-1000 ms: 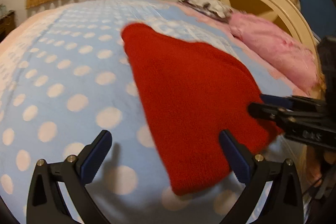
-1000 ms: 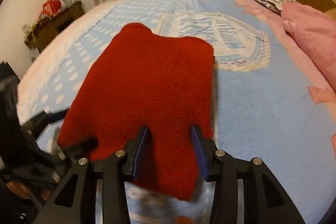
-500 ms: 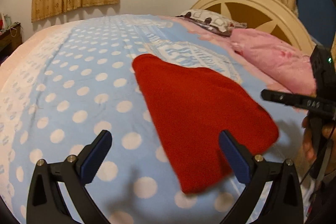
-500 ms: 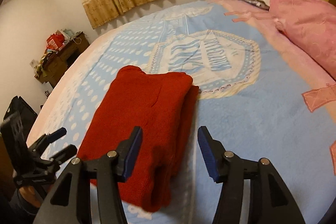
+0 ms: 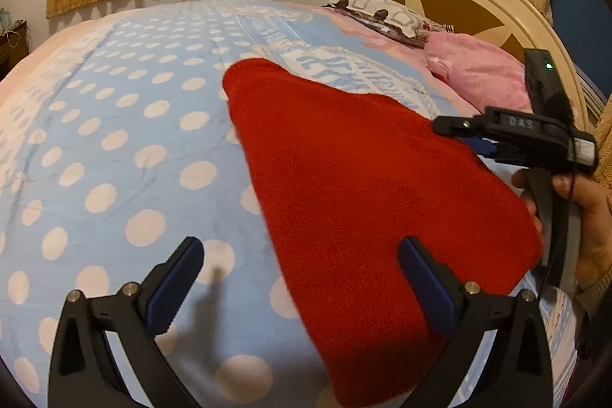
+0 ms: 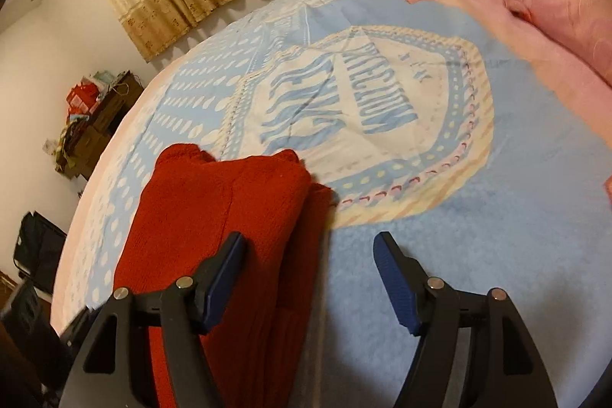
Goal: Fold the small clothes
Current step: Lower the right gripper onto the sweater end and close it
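- The red garment [image 5: 367,201] is lying folded on the bed [image 5: 114,148], over the dotted blue bedspread beside the printed emblem [image 6: 359,102]; 2 stacked layers are being shown at its right edge in the right wrist view.
- The right gripper [image 6: 308,280] is being held with fingers wide, having just been opening; nothing is being gripped, probably because the fold is finished.
- The left gripper [image 5: 302,282] is being kept wide too, empty, above the garment's near edge.
- The garment's near corner is being cut off by the frame, and any sleeves tucked inside cannot be made out.
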The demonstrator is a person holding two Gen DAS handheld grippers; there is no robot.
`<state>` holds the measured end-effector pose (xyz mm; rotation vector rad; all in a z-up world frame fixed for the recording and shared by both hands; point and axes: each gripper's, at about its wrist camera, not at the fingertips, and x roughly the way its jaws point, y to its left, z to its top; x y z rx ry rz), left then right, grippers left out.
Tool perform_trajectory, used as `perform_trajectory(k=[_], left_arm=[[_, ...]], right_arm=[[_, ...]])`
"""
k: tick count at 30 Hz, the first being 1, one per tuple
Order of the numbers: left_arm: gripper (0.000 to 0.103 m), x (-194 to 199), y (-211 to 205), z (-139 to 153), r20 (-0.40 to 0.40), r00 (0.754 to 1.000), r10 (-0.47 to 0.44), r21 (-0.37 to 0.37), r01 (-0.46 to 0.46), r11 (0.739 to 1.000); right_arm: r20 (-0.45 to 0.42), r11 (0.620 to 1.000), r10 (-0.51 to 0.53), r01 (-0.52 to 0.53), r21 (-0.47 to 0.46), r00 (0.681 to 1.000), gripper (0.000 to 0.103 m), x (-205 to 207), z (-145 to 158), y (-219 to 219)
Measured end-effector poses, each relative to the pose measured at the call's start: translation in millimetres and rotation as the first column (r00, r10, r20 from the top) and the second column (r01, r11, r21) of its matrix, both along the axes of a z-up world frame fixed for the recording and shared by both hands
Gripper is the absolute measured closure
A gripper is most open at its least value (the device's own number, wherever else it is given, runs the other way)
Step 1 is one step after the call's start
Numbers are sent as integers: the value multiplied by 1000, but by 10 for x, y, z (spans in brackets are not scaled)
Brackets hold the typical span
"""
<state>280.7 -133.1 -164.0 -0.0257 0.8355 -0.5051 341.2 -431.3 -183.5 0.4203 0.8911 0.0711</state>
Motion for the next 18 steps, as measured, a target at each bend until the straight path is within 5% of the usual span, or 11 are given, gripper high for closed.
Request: perform_trajectory(k=[8,13,18], left_arm=[[0,129,-8,-139,-93,995,-24,-86,16,996],[0,106,-65,-137,-81,996,-29,-70,23,997],[0,109,-84,-145,-77,997,-30,-60,26,998]], right_arm=[[-6,997,65,-65,30,998,33,234,-83,112],[-45,995,94,-95,-8,995,33,384,-202,257],[-43,996,78,-76,57,996,33,434,-260,175]])
